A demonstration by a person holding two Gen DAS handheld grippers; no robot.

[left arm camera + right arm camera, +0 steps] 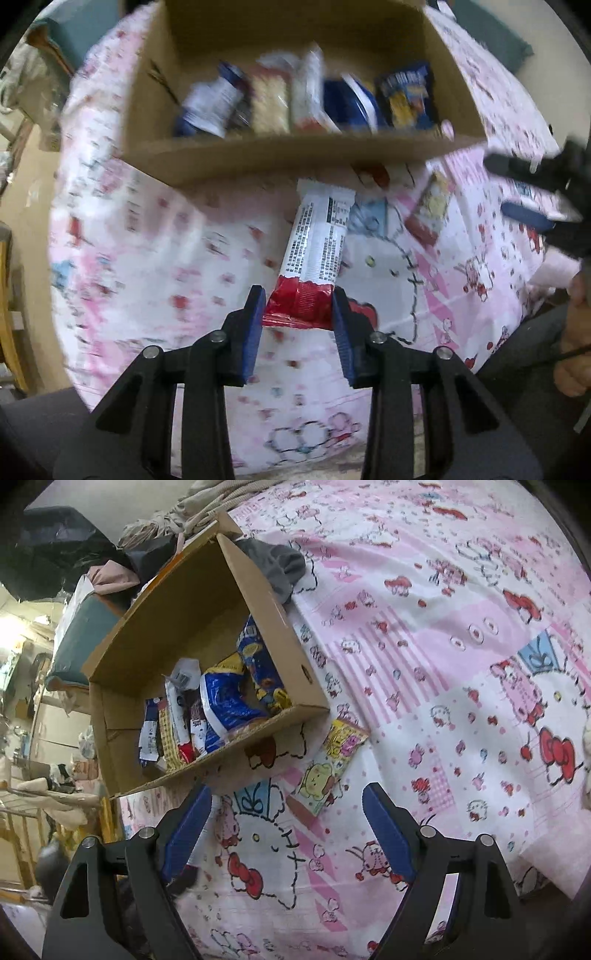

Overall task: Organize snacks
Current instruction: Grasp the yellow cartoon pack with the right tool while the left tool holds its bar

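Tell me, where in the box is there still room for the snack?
The far half of the cardboard box is bare floor, behind the snack packets up to the back wall. The near end is crowded with packets in a row. The left gripper holds the red-and-white snack bar just outside the near wall.

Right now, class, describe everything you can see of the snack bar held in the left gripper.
The snack bar is a long foil-like wrapper, white along most of its length with small black print and a dark nutrition panel, red at the near end. The left gripper pinches that crinkled red end between its blue pads. The bar points away towards the cardboard box, above the pink cartoon-print sheet.
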